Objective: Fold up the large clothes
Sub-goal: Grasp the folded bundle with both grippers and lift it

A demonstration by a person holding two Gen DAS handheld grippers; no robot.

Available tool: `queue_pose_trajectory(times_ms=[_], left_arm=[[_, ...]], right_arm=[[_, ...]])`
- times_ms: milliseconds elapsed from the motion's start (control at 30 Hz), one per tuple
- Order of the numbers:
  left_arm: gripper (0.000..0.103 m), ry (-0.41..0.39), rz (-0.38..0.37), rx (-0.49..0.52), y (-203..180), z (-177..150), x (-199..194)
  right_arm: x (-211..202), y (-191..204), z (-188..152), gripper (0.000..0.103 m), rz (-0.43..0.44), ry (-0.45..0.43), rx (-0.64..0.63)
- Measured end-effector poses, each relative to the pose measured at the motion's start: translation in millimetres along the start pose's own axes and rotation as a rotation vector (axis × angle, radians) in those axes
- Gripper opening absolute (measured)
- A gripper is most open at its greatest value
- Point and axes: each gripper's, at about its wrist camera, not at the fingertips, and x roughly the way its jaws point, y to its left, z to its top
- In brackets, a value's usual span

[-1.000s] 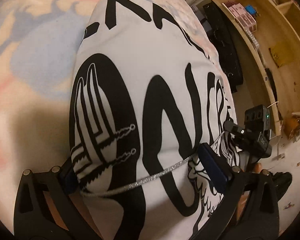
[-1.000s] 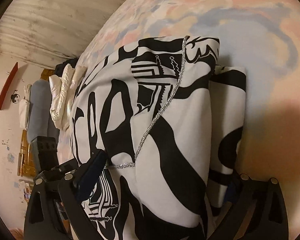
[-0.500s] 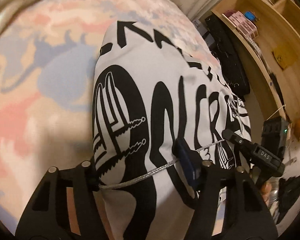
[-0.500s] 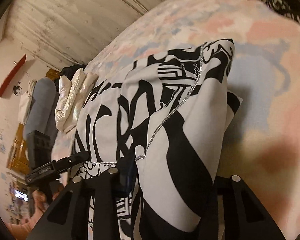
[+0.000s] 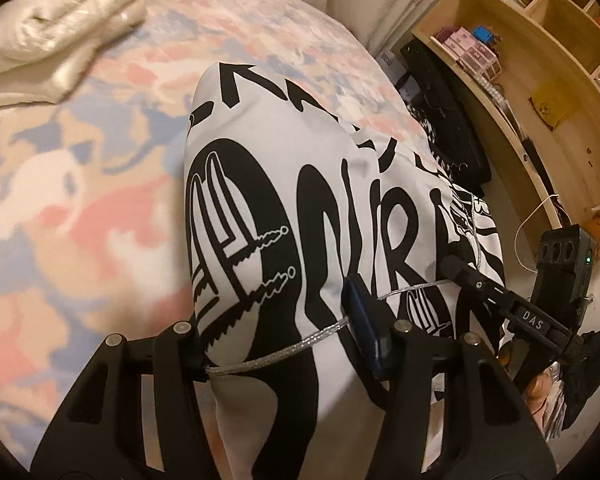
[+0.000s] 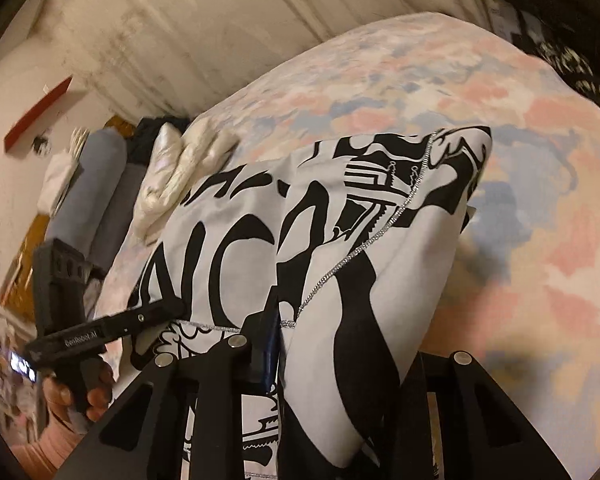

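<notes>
Left gripper and right gripper (jaws just closing) both clamped on the black-and-white garment.

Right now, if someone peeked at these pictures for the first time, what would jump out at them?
The big white garment with bold black lettering, bunched up in the middle of the pastel bedspread. Both the left gripper and the right gripper have just closed on its near edge. A shiny cream puffy jacket lies at the bed's far side.
</notes>
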Motion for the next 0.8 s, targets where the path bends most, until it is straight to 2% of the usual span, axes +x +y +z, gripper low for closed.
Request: queue_pose_trajectory(times_ms=[200,400,567,667,800], left_arm=[[0.05,-0.082,0.007,-0.012,33,-9,-80],[0.05,-0.186,0.045,-0.018,78,21,-167],[0.05,-0.275,0.102,-0.006,123,84,-231],[0.05,-0.309,0.129,0.008,150,132,-256],[0.05,-0.339,0.159,0.031,196,216,-280]], right_arm=[[-6,95,-15,0.024,0.052,-0.007,-0.07],[-2,201,3,0.024,0.136,-0.043,-0.126],[22,295,43,0.024,0.213,-0.076,-0.165],[48,348,80,0.024,0.249,-0.096,-0.185],[92,416,137,0.024,0.282,-0.13,-0.193]])
